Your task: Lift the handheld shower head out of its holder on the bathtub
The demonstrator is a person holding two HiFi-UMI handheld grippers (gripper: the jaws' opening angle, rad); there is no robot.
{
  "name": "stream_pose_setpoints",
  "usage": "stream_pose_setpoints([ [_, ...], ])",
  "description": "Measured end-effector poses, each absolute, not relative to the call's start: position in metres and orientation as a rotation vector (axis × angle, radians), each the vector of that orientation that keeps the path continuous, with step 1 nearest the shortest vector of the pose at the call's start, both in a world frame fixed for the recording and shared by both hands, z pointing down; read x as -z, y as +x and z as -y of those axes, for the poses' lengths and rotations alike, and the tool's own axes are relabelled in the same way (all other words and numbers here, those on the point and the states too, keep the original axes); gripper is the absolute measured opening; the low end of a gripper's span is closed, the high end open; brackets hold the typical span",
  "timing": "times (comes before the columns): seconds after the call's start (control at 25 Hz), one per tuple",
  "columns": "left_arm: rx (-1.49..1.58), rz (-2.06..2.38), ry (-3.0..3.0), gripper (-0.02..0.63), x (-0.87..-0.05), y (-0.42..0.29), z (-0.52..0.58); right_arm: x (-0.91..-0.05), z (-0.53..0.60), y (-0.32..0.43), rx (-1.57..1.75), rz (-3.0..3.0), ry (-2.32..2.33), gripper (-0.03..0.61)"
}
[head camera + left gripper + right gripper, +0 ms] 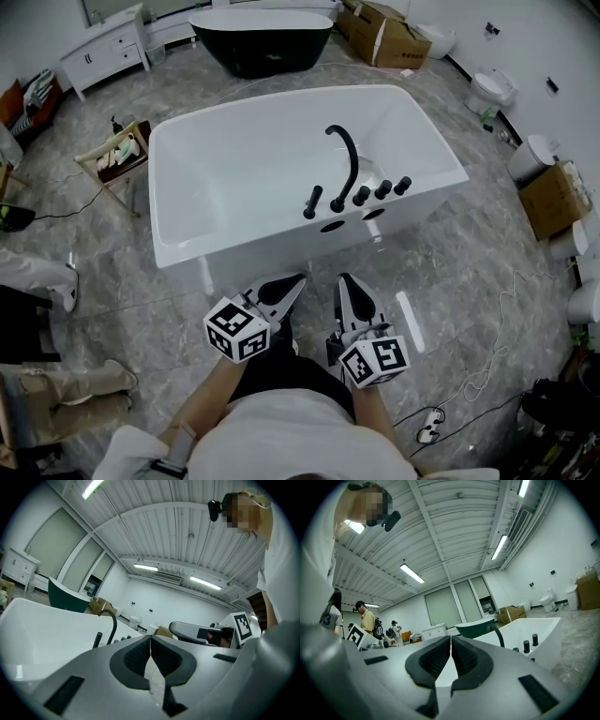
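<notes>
Shut grey left gripper (298, 279) and right gripper (344, 279) held side by side before a white rectangular bathtub (234, 246)
Both pairs of jaws meet on nothing, and a strip of grey marbled floor (450, 272) lies open between them and the tub's front wall. The black stick-shaped handheld shower head (312, 201) stands upright in its holder on the near rim, left of the black arched spout (345, 155) and a row of black knobs (382, 189). Beyond stand a dark oval tub (262, 47) and a brown cardboard box (380, 36)

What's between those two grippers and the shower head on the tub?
In the head view, only a strip of grey floor and the white tub wall separate the left gripper and right gripper from the shower head.
</notes>
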State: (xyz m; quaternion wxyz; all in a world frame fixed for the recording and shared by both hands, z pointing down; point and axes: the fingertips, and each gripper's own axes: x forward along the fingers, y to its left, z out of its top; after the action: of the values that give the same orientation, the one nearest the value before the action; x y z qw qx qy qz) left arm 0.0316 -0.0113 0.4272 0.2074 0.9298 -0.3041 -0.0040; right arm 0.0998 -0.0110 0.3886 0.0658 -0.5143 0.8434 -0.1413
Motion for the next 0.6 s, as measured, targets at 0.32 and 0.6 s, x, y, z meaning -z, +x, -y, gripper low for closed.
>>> stream_pose_setpoints([
  [0.32, -0.005, 0.856, 2.562, 0.012, -0.434, 0.028, 0.024, -0.400, 0.025, 0.104, 0.476, -2.536, -1.593, 0.018],
  [0.6, -0.009, 0.837, 2.549, 0.012, -0.436, 0.037, 0.056, -0.404, 0.058, 0.111, 0.506, -2.532, -1.600, 0.018],
])
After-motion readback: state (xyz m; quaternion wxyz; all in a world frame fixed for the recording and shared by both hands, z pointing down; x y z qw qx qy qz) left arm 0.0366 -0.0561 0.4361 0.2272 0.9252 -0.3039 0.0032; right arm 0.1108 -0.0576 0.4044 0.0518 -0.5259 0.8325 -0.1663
